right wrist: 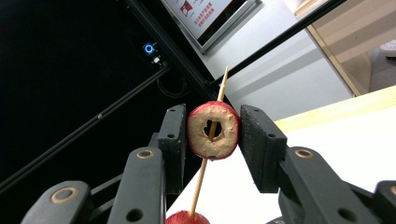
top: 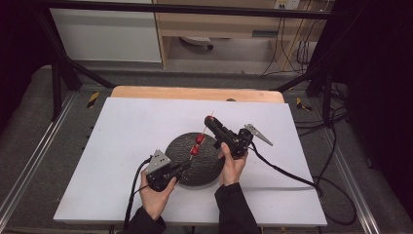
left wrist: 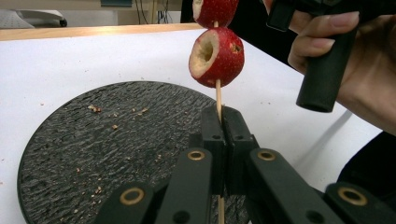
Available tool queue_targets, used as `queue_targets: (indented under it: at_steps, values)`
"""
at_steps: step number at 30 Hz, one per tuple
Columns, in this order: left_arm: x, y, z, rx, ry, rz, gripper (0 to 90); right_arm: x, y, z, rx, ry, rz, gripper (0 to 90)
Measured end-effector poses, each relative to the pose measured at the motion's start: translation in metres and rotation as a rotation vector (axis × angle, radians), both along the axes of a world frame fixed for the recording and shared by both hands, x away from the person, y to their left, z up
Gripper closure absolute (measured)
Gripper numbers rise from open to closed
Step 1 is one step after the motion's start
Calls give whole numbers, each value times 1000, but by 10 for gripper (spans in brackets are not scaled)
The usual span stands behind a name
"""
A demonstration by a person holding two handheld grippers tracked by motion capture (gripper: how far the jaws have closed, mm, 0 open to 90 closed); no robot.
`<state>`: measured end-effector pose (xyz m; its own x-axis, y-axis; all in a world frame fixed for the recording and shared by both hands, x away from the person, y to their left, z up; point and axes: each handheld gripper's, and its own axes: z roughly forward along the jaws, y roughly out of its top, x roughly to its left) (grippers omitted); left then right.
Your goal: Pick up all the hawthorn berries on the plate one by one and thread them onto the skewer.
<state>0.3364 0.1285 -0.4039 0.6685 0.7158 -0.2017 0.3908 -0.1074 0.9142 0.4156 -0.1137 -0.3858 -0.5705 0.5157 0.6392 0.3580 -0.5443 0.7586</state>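
White table (top: 122, 146), round black slate plate (top: 181, 146) at centre, both grippers working over it. Job in hand: threading cored red hawthorn fruits onto a thin wooden skewer (top: 203, 130).

Progress: two fruits already sit on the skewer – lower fruit (top: 194, 151) and middle fruit (top: 199, 139), both above the plate. A third, the top fruit (top: 210, 118), is going on now. In the right gripper view the skewer tip pokes up through its cored hole (right wrist: 212, 130), so it looks pierced but not yet slid down to the others. Judging by the bare stick between it and the middle fruit, seating that one is what's left; can't tell if more are to follow, no loose fruit shows on table or plate. Only crumbs (left wrist: 93, 108) on the slate.

Pose:
- Left gripper (top: 182, 168) low at plate's near-left edge, pointing up-right along the skewer. Jaws clamped tight on the skewer's lower end, stick rises straight out between the pads (left wrist: 218, 95). Hand under it, holding the stick tilted away from the person.
- Right gripper (top: 210, 119) beyond the plate's right side, angled toward the skewer tip, hand on the grip from below. Jaws pinch the top fruit (right wrist: 212, 130) from both sides, pads touching the skin.
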Motion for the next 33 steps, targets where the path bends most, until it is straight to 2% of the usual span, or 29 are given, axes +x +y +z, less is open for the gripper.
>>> queue_targets:
  at_steps: [15, 24, 33]
  values:
    - [4, 1, 1, 7, 4, -5, 884, -9, 4, -8, -63, -1, 42, 629]
    - [4, 2, 0, 8, 6, -16, 884, -9, 1, -4, -110, 7, 63, 617]
    - [6, 11, -5, 35, 28, -23, 884, -11, -17, 1, -219, 15, 68, 435]
